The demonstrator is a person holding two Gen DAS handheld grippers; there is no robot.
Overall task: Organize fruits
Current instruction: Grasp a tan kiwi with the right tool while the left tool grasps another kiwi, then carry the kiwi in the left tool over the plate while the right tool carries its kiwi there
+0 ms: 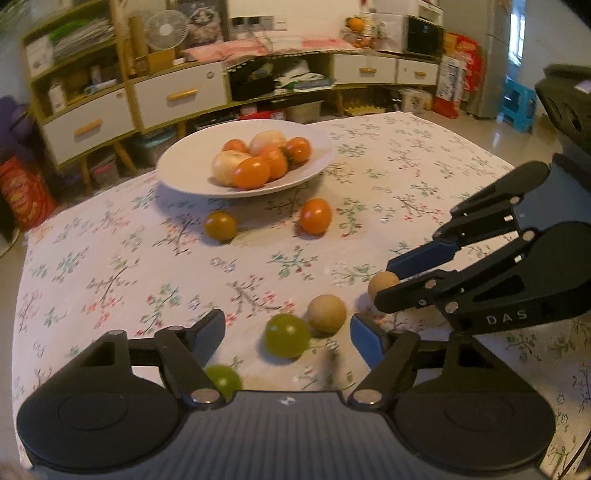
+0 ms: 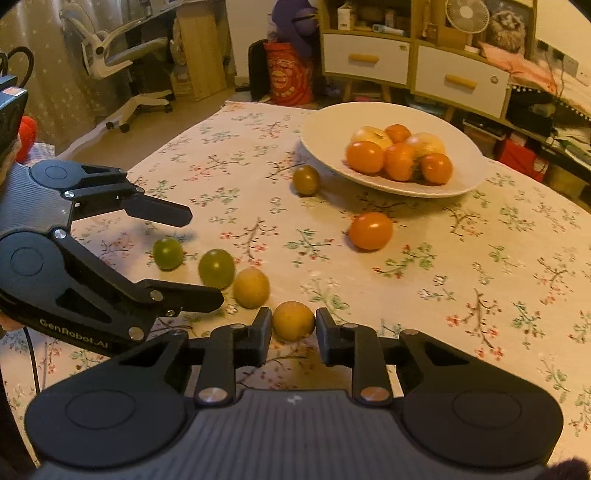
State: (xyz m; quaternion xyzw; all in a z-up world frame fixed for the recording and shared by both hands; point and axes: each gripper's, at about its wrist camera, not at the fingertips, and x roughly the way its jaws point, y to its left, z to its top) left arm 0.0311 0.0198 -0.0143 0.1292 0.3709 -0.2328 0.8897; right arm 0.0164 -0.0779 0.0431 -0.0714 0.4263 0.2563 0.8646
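Nearest the right wrist camera, a tan fruit (image 2: 293, 320) sits on the desk between the right tongs (image 2: 293, 325), whose pads press it from both sides, pinching it. From the left wrist view the same fruit (image 1: 382, 285) peeks out between those blue-padded fingers (image 1: 424, 256).

Just beside it lies a second tan fruit (image 2: 251, 288), and touching or nearly touching that, a green grape (image 2: 216, 268). Another grape (image 2: 168, 253) lies a little apart, farther left in the right wrist view. The left tongs (image 2: 205, 258) hang over these two grapes with jaws spread; nothing is gripped. In the left wrist view the near grape (image 1: 287, 335) lies between the spread fingers without touching them, the tan fruit (image 1: 327, 313) rests against it, and the other grape (image 1: 222, 380) is partly hidden behind the left finger linkage.

Farther out on the floral cloth (image 2: 480, 258), an orange tomato (image 2: 371, 230) lies alone, and a dull olive-brown tomato (image 2: 306, 180) sits close to the plate's edge.

Beyond them stands a white plate (image 2: 465, 177) carrying a heap of orange tomatoes (image 2: 365, 156) and two pale yellowish fruits (image 2: 373, 136).

Behind the desk run white-drawered shelves (image 1: 177, 96) with a small fan (image 1: 166, 29) on top; an office chair (image 2: 122, 55) shows in the right wrist view.
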